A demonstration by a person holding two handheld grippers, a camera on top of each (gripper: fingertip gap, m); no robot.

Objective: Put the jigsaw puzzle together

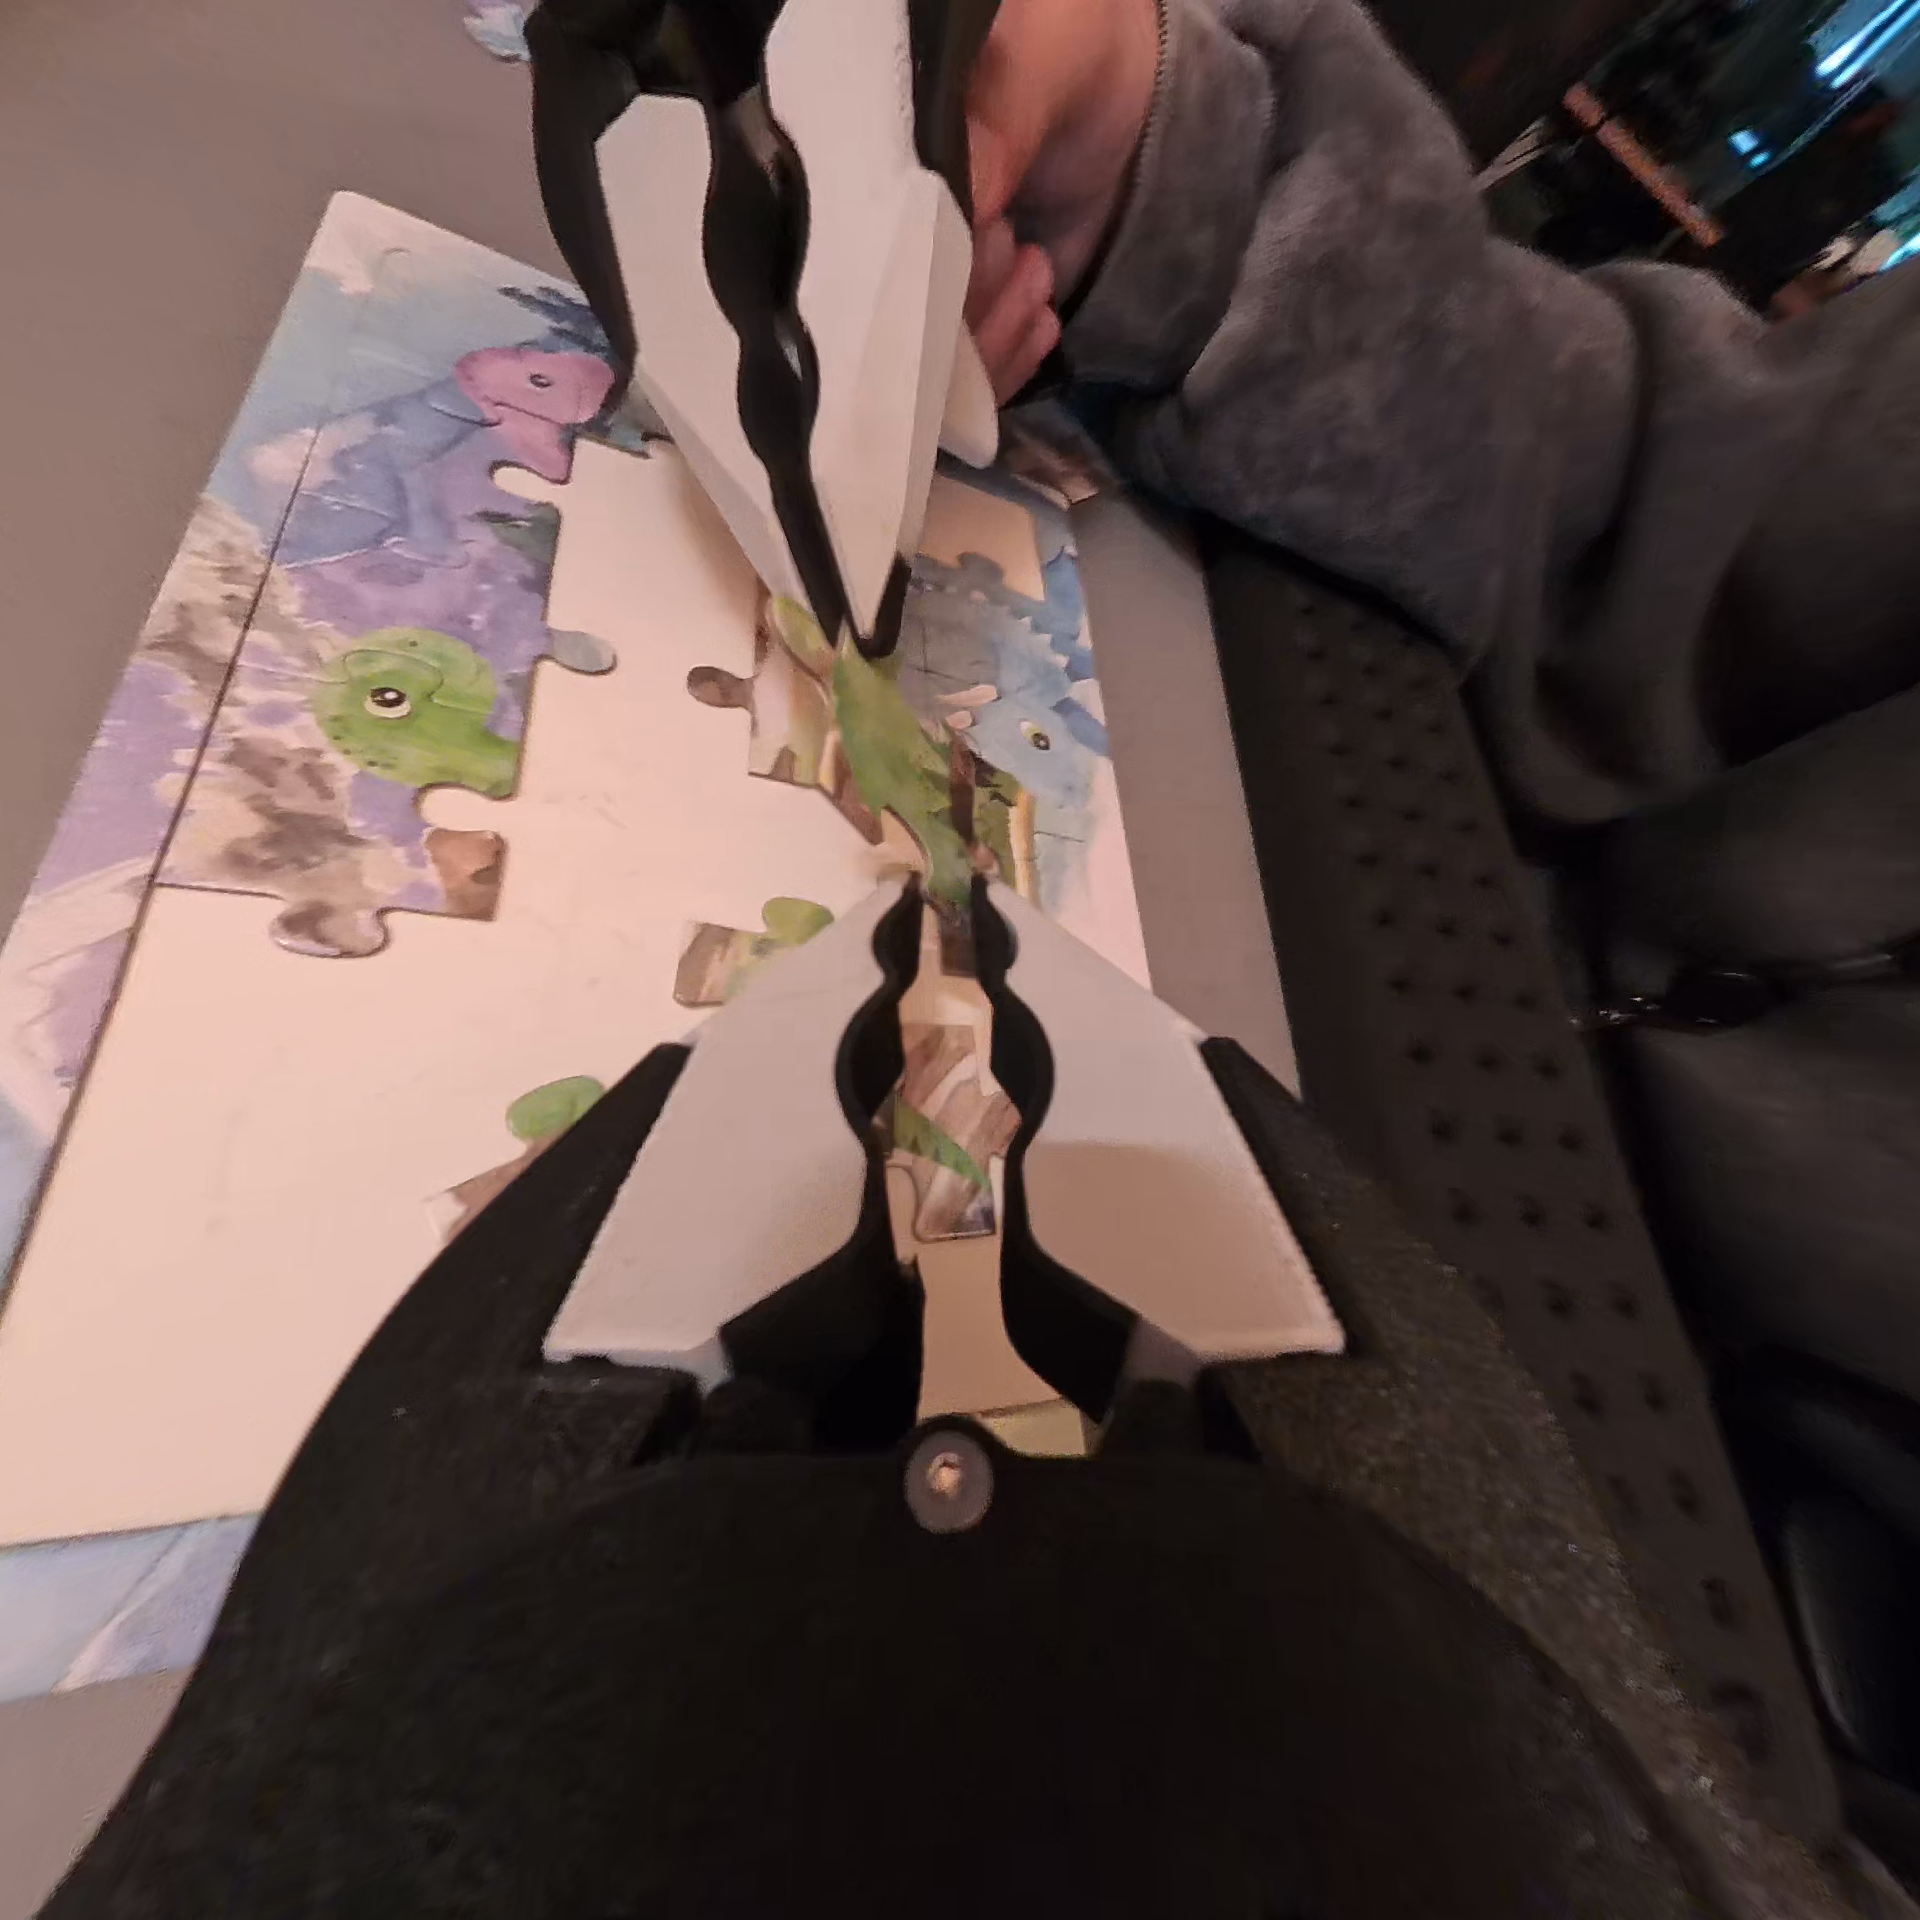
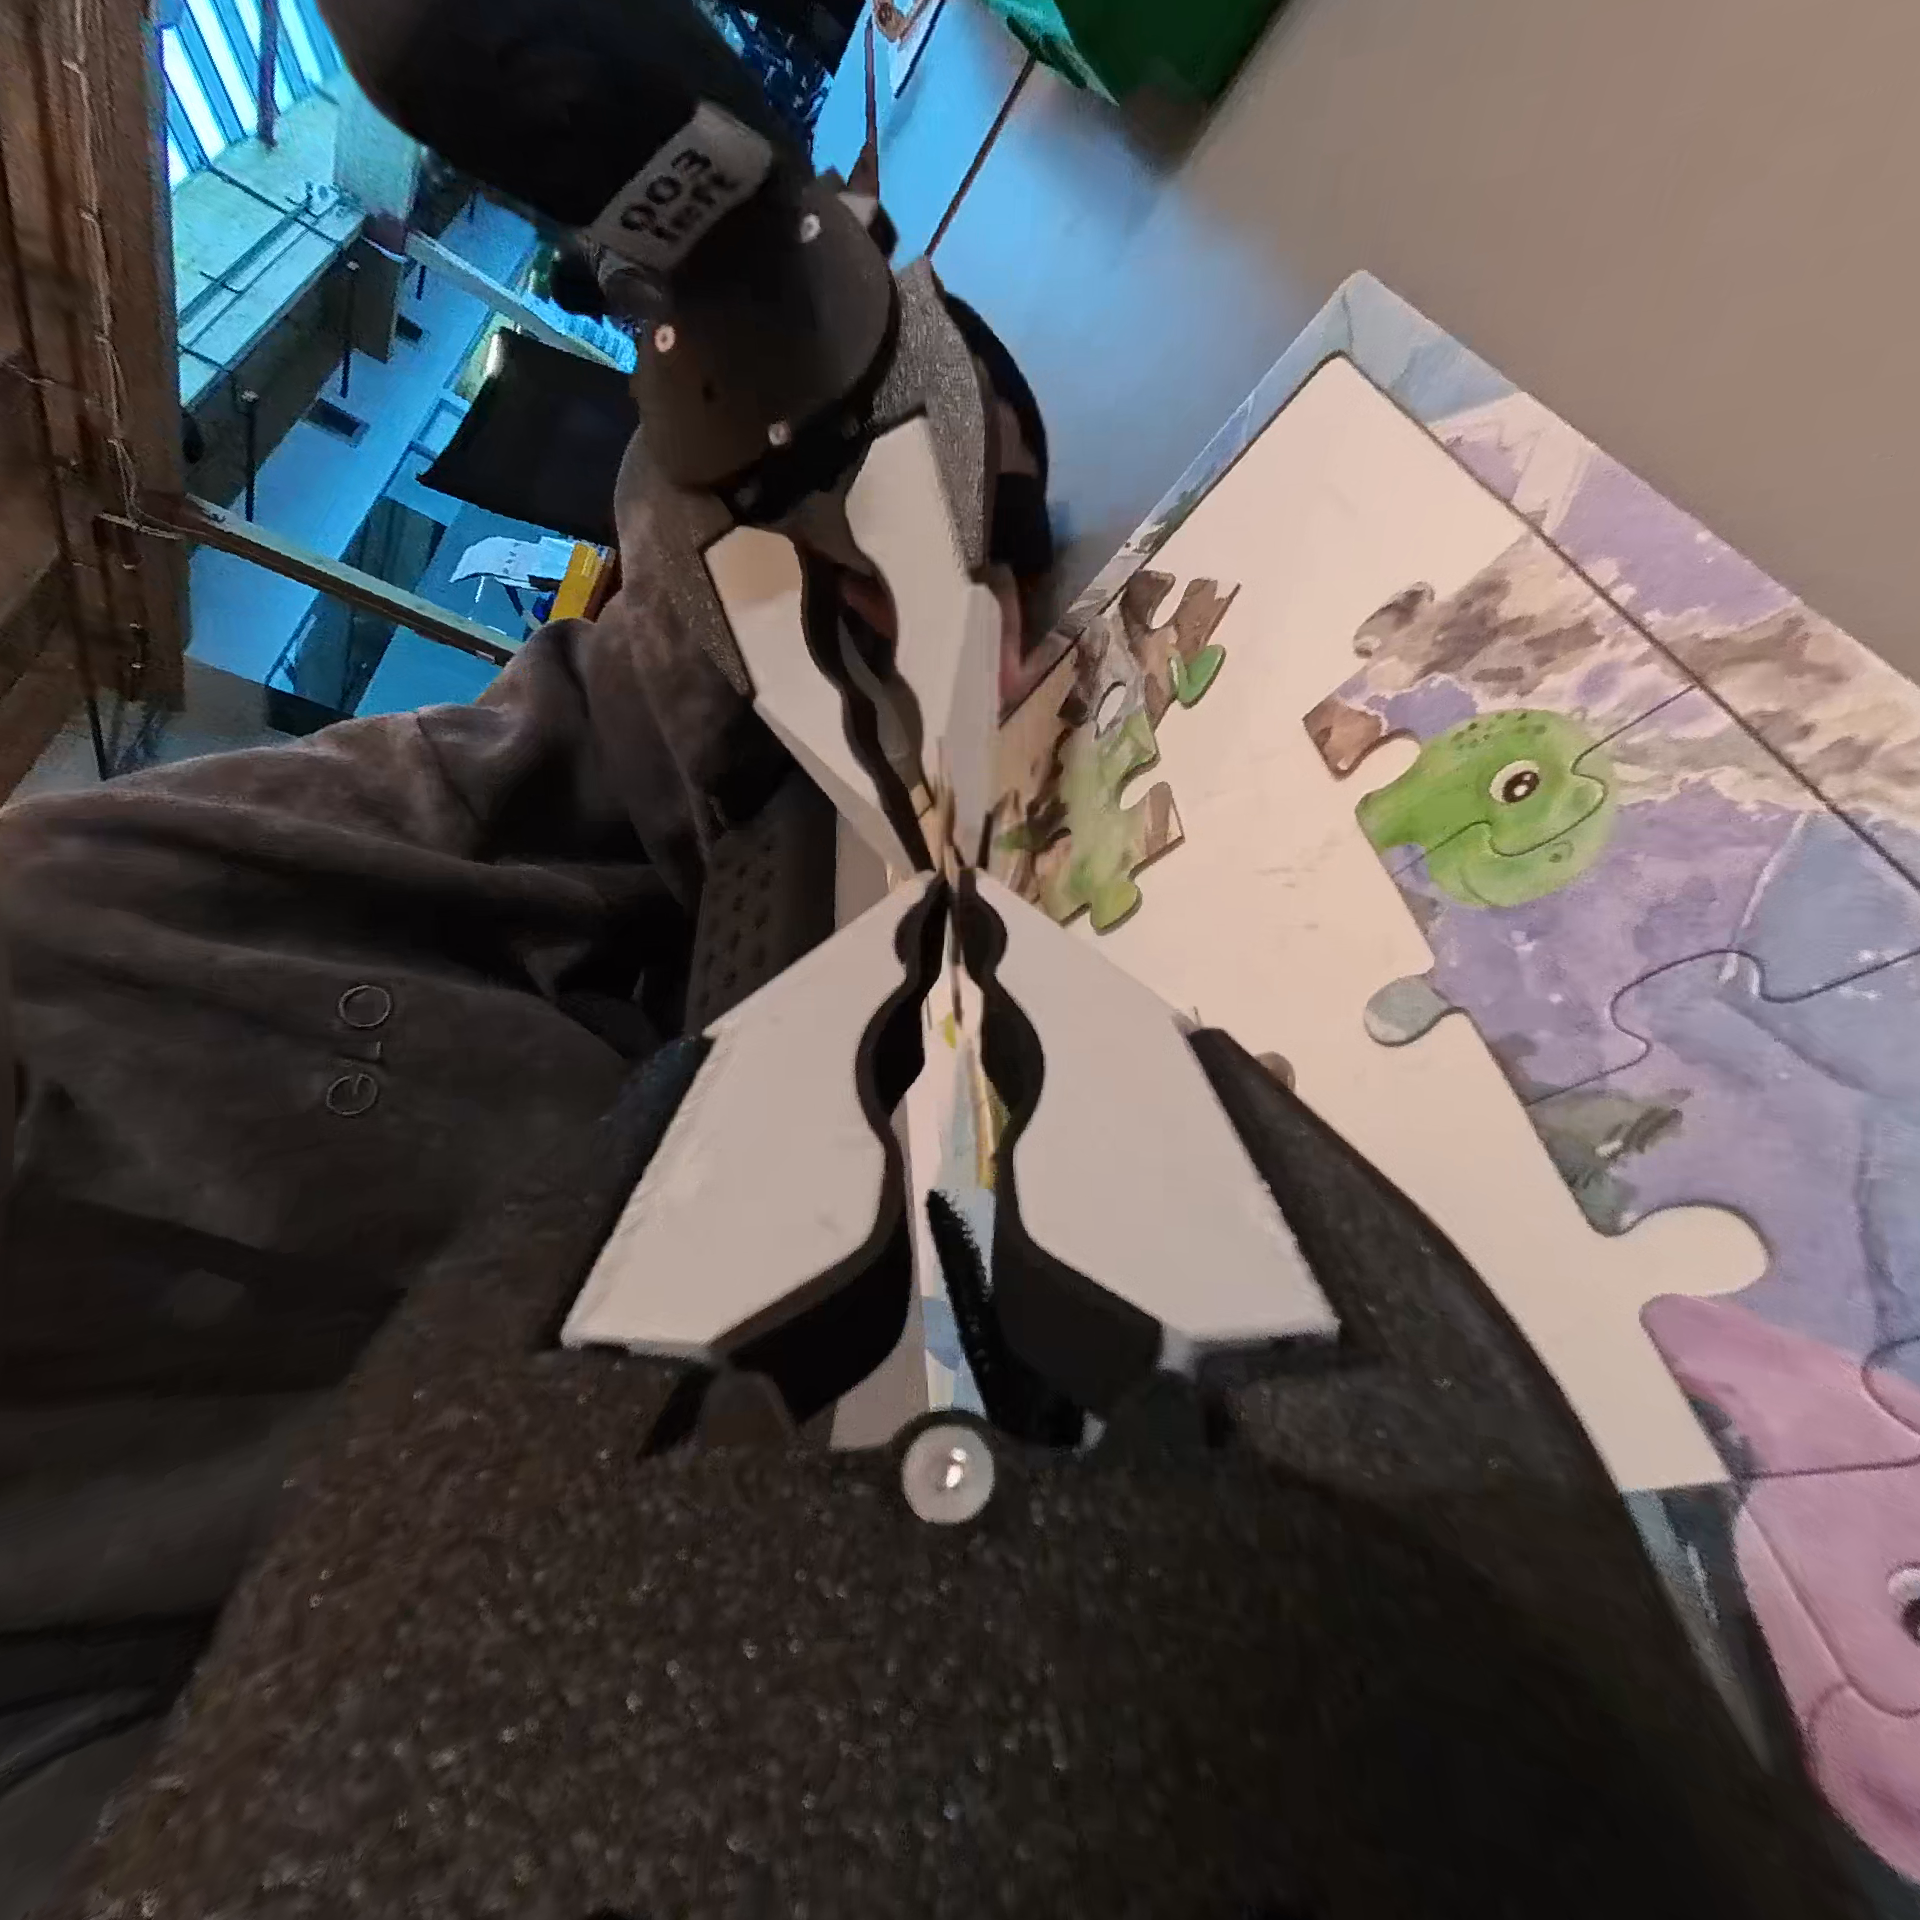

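Fingertips of both my grippers pinch same puzzle piece from opposite ends: left gripper narrow, clamped on near edge; right gripper narrow, clamped on far edge. Piece shows green and blue dinosaur, sits over right side of puzzle tray, near table edge; lifted or flat, cannot tell. Assembled section with green head lies at left, white gap between. Judgement: seating step. Keep piece level, line up tabs first, lower gently, release one end at a time.
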